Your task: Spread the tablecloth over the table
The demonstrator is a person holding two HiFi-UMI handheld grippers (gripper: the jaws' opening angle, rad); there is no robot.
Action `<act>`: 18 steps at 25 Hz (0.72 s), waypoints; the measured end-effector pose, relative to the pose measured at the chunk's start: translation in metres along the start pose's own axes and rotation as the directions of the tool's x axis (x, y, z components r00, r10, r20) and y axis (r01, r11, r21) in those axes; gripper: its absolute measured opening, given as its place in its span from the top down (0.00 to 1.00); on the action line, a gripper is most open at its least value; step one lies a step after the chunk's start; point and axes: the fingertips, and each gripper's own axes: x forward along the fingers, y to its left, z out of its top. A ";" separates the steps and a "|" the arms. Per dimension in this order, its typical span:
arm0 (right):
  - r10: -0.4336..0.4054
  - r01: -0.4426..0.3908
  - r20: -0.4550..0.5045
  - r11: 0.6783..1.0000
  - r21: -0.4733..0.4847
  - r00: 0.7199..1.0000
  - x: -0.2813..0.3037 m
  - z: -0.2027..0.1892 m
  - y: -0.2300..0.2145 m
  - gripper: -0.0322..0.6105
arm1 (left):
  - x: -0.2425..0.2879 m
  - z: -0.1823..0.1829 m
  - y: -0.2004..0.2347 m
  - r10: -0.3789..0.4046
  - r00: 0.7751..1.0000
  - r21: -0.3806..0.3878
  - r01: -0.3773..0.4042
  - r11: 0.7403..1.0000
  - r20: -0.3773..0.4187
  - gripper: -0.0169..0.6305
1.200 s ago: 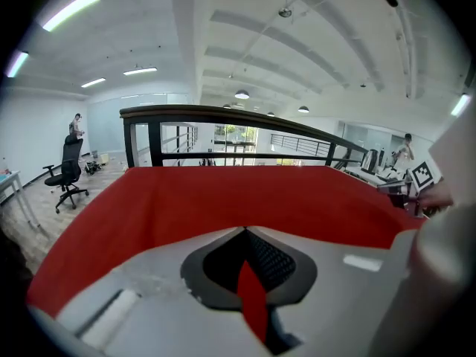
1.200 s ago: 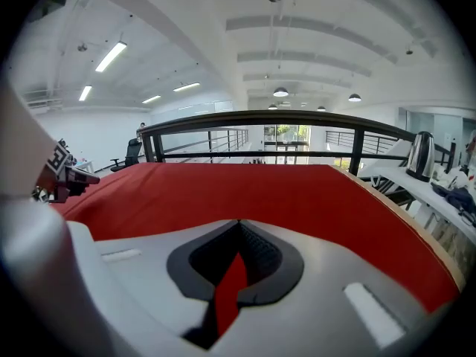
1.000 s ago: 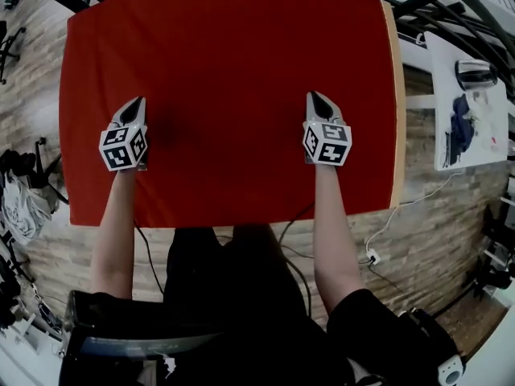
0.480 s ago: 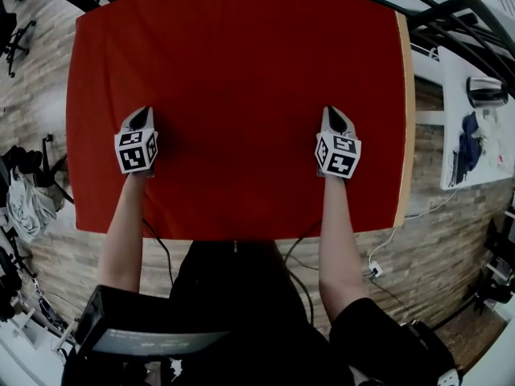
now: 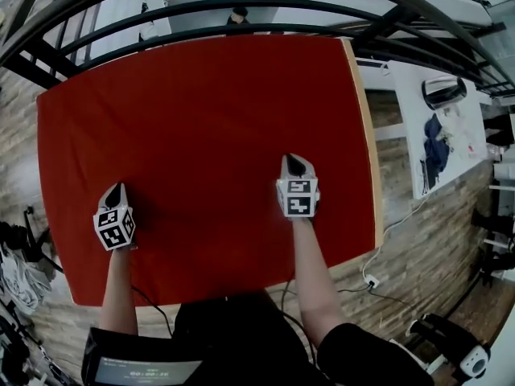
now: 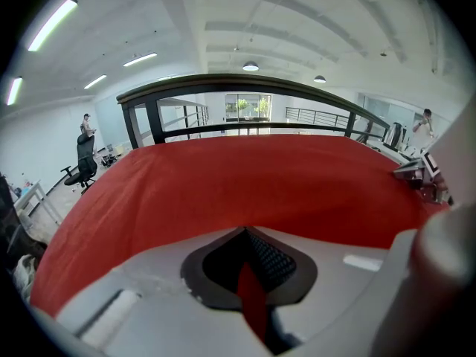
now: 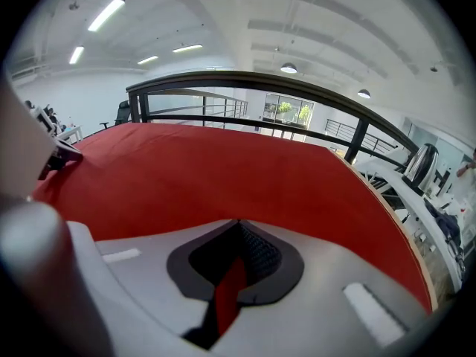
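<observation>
The red tablecloth (image 5: pixel 209 135) lies flat over nearly the whole table; a strip of bare wooden tabletop (image 5: pixel 367 143) shows along the right side. My left gripper (image 5: pixel 115 191) rests on the cloth near its front left part, shut on a pinch of red cloth (image 6: pixel 251 292) that shows between its jaws. My right gripper (image 5: pixel 296 164) sits front right of centre, shut on a fold of the cloth (image 7: pixel 227 292) in the same way. In the left gripper view the right gripper (image 6: pixel 418 174) shows at the far right. The left gripper (image 7: pixel 63 155) shows at the left of the right gripper view.
A black metal railing (image 5: pixel 241 10) runs just beyond the table's far edge. To the right stands a white side table (image 5: pixel 447 127) with a kettle (image 5: pixel 444 92) and a dark cloth. Cables and a socket strip (image 5: pixel 372 281) lie on the wooden floor at the near right.
Both grippers have drawn back toward the table's near edge and sunk a little, still holding the cloth. The head view has swung, and the railing now shows beyond the table.
</observation>
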 end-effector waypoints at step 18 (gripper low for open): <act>0.027 -0.027 -0.003 0.999 -0.016 1.000 0.042 0.035 -0.047 0.94 | 0.038 0.043 -0.027 -0.004 1.000 0.016 0.003 1.000 0.018 0.96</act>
